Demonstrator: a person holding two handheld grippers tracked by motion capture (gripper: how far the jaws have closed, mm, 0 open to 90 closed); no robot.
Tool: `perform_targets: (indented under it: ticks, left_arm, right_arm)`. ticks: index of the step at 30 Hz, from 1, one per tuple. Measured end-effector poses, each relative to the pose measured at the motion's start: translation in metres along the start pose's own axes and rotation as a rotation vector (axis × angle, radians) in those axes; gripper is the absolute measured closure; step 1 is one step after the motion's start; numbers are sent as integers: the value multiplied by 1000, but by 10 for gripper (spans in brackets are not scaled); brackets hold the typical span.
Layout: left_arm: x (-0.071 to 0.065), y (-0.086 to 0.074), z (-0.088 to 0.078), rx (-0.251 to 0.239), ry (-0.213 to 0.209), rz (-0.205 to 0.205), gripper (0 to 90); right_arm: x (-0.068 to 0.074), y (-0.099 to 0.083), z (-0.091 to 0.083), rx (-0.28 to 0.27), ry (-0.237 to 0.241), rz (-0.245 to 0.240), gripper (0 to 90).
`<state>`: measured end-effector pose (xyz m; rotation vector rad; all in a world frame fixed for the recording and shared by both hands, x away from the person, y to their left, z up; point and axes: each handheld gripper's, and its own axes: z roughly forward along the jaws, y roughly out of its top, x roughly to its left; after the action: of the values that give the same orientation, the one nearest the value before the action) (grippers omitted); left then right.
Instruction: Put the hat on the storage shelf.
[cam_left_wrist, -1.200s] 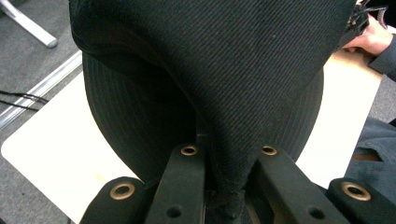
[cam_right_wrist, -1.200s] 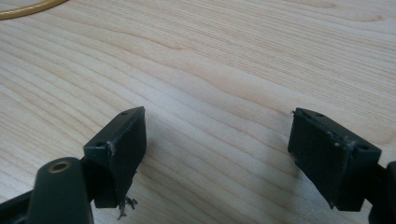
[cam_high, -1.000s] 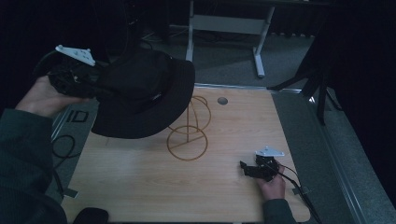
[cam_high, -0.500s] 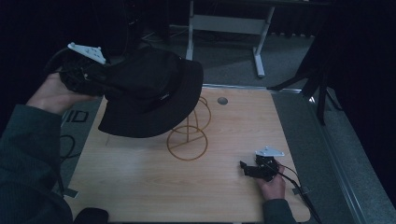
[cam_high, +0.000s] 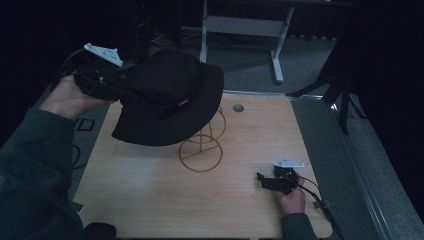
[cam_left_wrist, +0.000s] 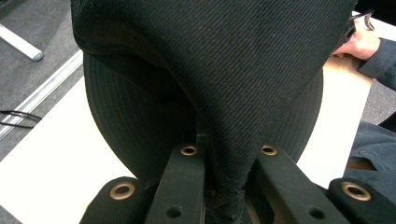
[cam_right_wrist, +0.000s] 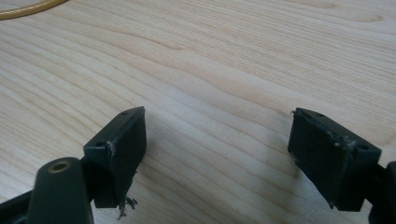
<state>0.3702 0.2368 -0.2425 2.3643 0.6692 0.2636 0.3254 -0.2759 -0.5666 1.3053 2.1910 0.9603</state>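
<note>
Hat (cam_high: 167, 102) hangs over wooden table (cam_high: 250, 145), grey carpet (cam_high: 320, 75) beyond

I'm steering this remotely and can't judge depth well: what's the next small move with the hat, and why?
Probably carry the black hat a little farther right and lower its crown onto the wire stand. The left gripper is pinching the hat's fabric, holding it off the table, partly over the stand, while the right gripper rests open on the wood.
</note>
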Motion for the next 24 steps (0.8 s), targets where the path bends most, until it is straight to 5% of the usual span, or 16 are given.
perform_targets:
  ticks: [24]
  left_arm:
    - [-8, 26, 37, 29, -36, 23, 876]
  right_arm:
    - [0, 0, 0, -1, 0, -2, 193]
